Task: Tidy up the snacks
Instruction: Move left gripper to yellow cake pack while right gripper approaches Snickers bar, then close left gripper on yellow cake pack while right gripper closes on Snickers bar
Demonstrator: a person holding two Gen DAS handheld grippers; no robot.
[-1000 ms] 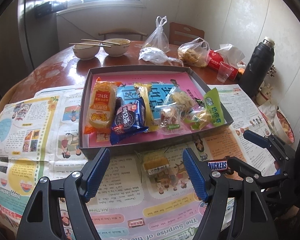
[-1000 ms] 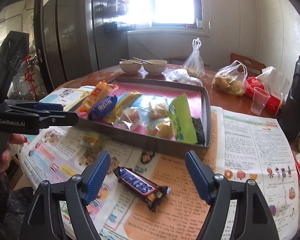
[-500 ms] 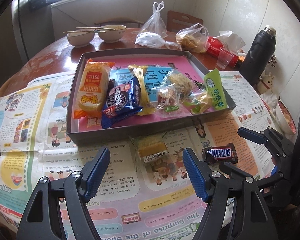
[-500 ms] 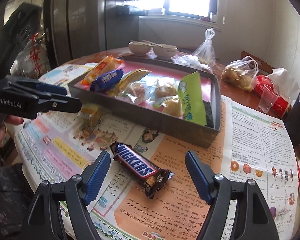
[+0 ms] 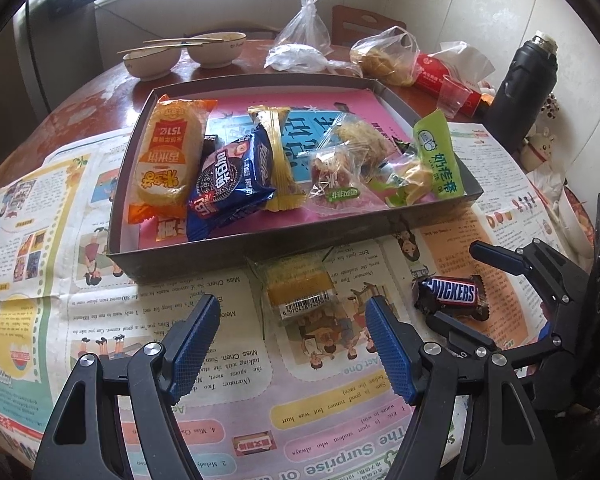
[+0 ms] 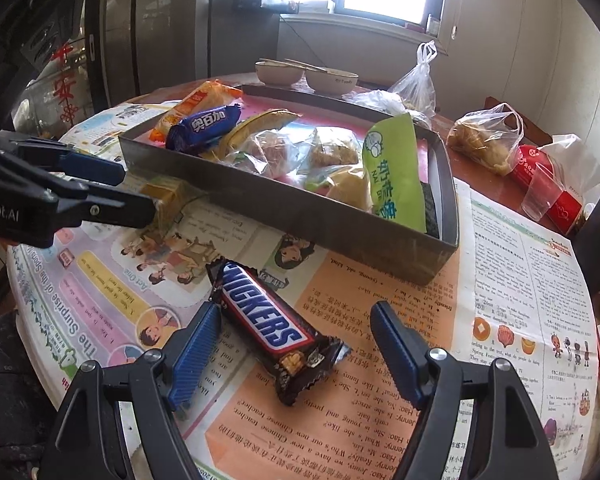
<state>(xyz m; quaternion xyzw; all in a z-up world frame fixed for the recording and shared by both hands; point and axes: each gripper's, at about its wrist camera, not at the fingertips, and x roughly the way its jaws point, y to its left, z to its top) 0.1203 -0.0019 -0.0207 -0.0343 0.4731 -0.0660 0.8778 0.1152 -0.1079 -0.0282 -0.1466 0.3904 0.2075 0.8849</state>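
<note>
Right gripper (image 6: 294,344): jaws open, straddling the Snickers bar (image 6: 266,322) that lies on the newspaper (image 6: 520,280), no grip. Left gripper (image 5: 294,338): jaws open, empty, just short of the small yellow snack pack (image 5: 300,294), also on the newspaper. Grey tray (image 5: 260,244) right behind both, full of snack packets. Bowls (image 5: 216,48) and bags at the far side of the counter.
</note>
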